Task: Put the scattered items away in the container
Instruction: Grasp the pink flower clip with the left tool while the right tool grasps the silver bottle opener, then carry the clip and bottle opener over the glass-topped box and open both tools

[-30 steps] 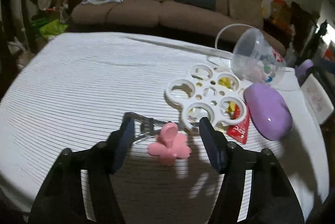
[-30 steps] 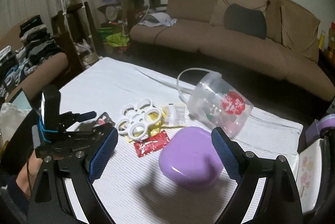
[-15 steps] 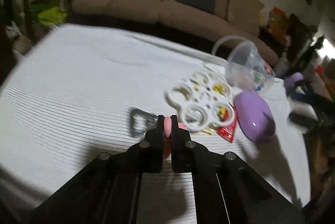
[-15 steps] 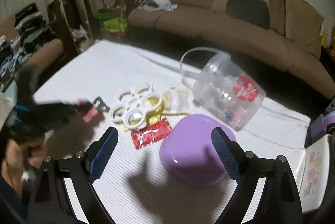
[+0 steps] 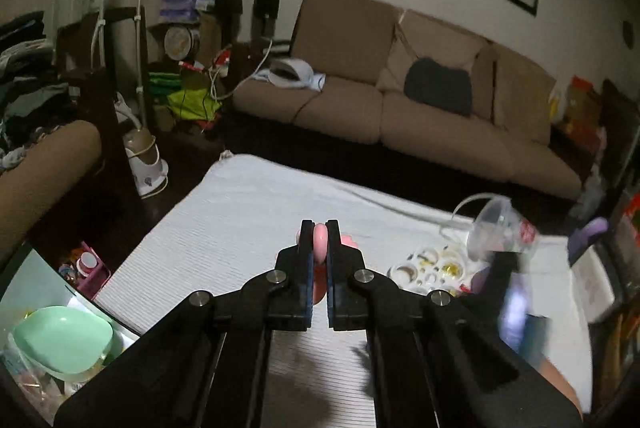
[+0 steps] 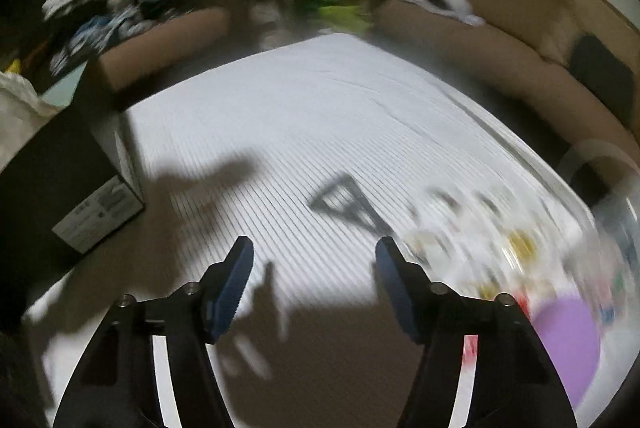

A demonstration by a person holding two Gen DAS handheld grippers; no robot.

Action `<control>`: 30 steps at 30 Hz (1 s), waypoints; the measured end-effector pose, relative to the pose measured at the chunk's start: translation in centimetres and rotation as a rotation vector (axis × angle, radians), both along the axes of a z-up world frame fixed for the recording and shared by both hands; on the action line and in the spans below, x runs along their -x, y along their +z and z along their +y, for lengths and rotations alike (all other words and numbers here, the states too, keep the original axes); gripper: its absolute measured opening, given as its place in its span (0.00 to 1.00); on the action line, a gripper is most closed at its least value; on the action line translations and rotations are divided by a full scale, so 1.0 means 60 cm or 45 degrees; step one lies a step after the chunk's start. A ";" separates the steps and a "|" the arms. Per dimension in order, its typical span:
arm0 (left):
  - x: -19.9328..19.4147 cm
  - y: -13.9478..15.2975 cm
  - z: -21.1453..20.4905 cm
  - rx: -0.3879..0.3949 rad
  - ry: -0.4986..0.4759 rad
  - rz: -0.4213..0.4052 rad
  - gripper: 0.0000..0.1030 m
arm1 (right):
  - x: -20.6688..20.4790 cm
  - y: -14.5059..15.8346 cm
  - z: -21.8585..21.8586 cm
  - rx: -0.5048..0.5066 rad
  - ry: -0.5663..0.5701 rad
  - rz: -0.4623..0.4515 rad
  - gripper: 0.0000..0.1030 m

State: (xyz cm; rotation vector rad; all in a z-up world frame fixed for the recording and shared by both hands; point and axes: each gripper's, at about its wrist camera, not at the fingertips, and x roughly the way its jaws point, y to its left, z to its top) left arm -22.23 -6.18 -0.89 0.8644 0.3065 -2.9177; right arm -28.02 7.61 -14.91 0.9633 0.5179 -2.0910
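A: Step in hand?
B: Carry phase, by the look of it. Left tongs [image 5: 319,248] clamped on pink flower-shaped piece [image 5: 320,242], lifted clear of white striped cloth [image 5: 248,216]. Next move probably: swing right and ahead to clear bucket [image 5: 498,228], line up with its mouth, then let go.

A: Right tongs?
B: Right tongs [image 6: 314,268] apart, jaws closing, nothing between them. Metal bottle opener [image 6: 344,202] on cloth just ahead of the tips, a bit right. Likely next pick, only a guess. Heavy blur, contact not readable.

A: Containers, biggest first?
B: Clear bucket tipped on its side, far right of left tongs, mouth facing them, white handle arching out. Small coloured bits inside, too blurred to name. Purple domed case [image 6: 568,340] right of right tongs, closed, contents hidden. White ring tray [image 5: 424,268] between left tongs and bucket, yellow showing through its holes. Red packet [image 6: 470,344] just beside purple case, blurred.

A: Risk?
B: Bucket lying over, so piece could slide back out. Needs pushing in deep, or bucket righted first.
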 end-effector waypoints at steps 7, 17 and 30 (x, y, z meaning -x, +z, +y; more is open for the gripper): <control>0.001 0.004 -0.015 -0.036 -0.030 0.008 0.04 | 0.080 -0.045 -0.034 -0.200 0.208 -0.043 0.60; -0.020 0.025 -0.021 -0.046 -0.033 0.042 0.04 | 0.000 -0.025 0.018 -0.024 0.029 -0.200 0.20; -0.034 0.050 0.020 0.039 -0.074 0.058 0.04 | -0.066 0.150 0.210 0.761 -0.360 -0.091 0.20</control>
